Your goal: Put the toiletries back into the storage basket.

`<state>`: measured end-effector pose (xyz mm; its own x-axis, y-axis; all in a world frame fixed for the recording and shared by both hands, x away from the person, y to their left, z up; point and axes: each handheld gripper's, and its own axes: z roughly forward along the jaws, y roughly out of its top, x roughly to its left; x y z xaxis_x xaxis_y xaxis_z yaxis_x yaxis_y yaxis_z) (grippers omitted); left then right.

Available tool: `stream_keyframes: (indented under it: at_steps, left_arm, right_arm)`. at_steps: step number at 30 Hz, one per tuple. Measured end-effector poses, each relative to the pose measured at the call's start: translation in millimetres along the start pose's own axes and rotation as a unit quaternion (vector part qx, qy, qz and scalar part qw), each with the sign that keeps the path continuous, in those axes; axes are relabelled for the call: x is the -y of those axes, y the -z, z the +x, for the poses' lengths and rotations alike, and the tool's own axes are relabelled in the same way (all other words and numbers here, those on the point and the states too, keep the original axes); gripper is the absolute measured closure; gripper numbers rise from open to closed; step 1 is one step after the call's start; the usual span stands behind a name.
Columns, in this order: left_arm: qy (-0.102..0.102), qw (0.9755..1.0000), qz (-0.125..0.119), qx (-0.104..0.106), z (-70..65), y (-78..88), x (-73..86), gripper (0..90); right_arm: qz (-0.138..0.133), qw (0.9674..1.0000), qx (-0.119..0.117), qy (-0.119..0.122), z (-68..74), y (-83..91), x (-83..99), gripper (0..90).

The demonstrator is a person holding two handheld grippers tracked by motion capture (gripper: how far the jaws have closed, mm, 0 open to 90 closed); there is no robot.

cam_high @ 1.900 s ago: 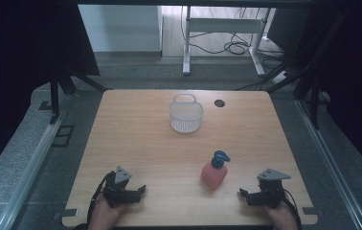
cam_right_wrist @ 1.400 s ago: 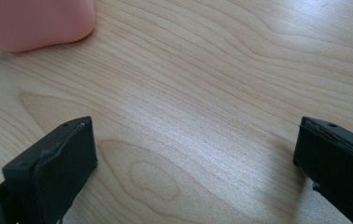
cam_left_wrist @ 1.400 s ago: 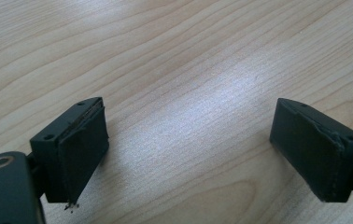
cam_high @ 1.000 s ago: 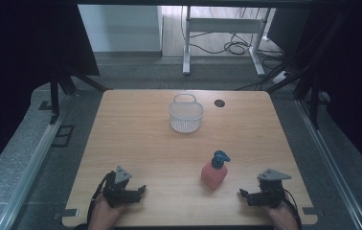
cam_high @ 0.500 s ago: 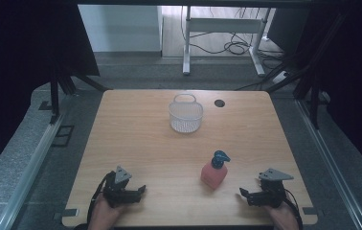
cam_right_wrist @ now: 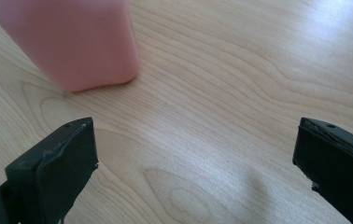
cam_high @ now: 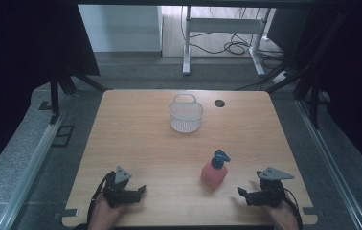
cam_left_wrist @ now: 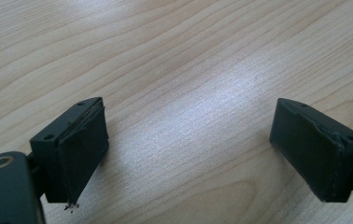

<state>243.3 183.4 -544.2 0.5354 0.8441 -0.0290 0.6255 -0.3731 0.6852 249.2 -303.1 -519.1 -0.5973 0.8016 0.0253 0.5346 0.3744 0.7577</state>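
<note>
Fingers of both the left gripper (cam_high: 138,190) and right gripper (cam_high: 242,194) gape wide and empty, so reaching looks next: pink bottle (cam_high: 214,173) at the right's ten o'clock.

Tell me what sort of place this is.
Probably a lab or workshop set up for recording: a bare wooden table ringed by dark curtains, with cables on the floor behind, and only a basket and pink bottle laid out.

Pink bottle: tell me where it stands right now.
In the high view the pink bottle stands upright on the near right part of the table, just left of the open right gripper and well in front of the white basket.
</note>
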Motion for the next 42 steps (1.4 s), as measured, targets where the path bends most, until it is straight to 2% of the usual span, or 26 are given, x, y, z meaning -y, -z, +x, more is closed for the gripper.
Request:
stream_keyframes:
  at_steps: [2, 6, 8, 21, 25, 32, 42]
  left_arm:
    - [0.0, 1.0, 0.0, 0.0, 0.0, 0.0, 0.0, 10.8]
    - [0.0, 1.0, 0.0, 0.0, 0.0, 0.0, 0.0, 10.8]
    - [0.0, 1.0, 0.0, 0.0, 0.1, 0.0, 0.0, 10.8]
    - [0.0, 1.0, 0.001, -0.001, 0.0, 0.1, -0.1, 10.9]
    - [0.0, 1.0, 0.001, 0.0, 0.0, 0.2, -0.1, 10.9]
    - [0.0, 1.0, 0.0, 0.0, 0.1, 0.1, 0.0, 10.9]
    - [0.0, 1.0, 0.0, 0.0, 0.1, 0.1, 0.0, 10.9]
  right_arm:
    - [0.0, 1.0, -0.003, -0.001, 1.1, 0.2, -1.7, 0.0]
    - [-0.005, 0.9995, -0.022, -0.02, 2.1, 0.5, -4.7, 0.0]
    - [-0.009, 0.9994, -0.027, -0.02, 3.4, 1.0, -6.5, 0.0]
    - [-0.016, 0.9986, -0.049, 0.007, 12.8, 3.8, -24.0, 0.2]
    - [-0.019, 0.9984, -0.051, 0.016, 15.0, 4.0, -28.7, 2.3]
    - [-0.02, 0.9979, -0.058, 0.021, 21.8, 2.2, -41.0, 11.8]
    - [-0.024, 0.9952, -0.086, 0.038, 32.1, -1.3, -61.2, 12.5]
